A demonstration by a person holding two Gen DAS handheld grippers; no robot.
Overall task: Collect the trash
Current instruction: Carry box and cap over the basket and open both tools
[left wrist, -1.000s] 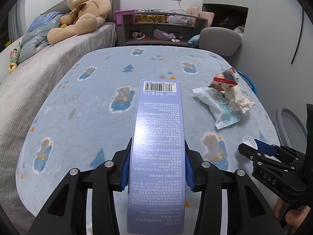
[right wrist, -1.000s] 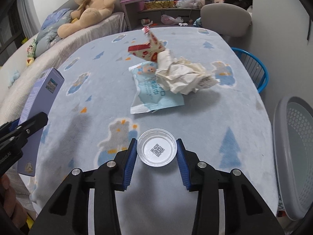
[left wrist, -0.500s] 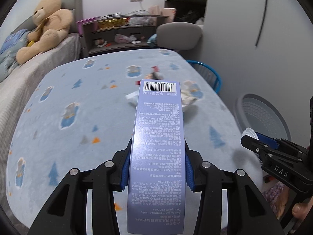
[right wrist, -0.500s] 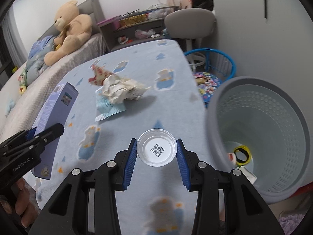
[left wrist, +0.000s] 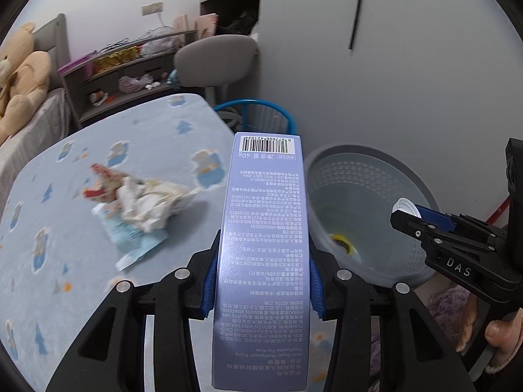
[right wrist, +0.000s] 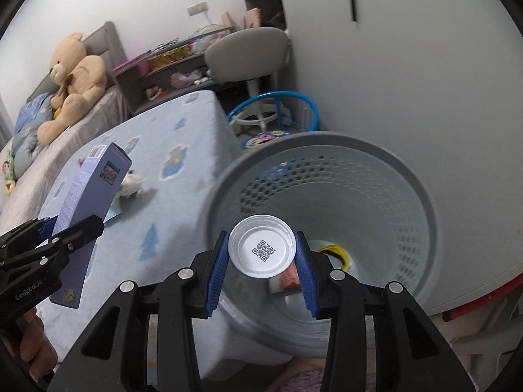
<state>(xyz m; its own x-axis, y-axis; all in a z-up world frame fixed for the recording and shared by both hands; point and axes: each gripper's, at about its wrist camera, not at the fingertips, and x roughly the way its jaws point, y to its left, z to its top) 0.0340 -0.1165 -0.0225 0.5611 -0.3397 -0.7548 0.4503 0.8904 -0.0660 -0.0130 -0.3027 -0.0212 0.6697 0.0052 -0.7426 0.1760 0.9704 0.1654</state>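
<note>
Where crumpled paper litters the blanket, basket beside, chair behind.

Bin mouth wide open, nothing across the rim; only small scraps at the bottom. Right tongs with lid sit over the near rim, clear drop inside. Left tongs with long box hang over the table edge; the box end sticks out toward the bin. Wall close behind the bin. Paper pile blocks mid-table; blue hoop and chair crowd the floor beyond.
</note>
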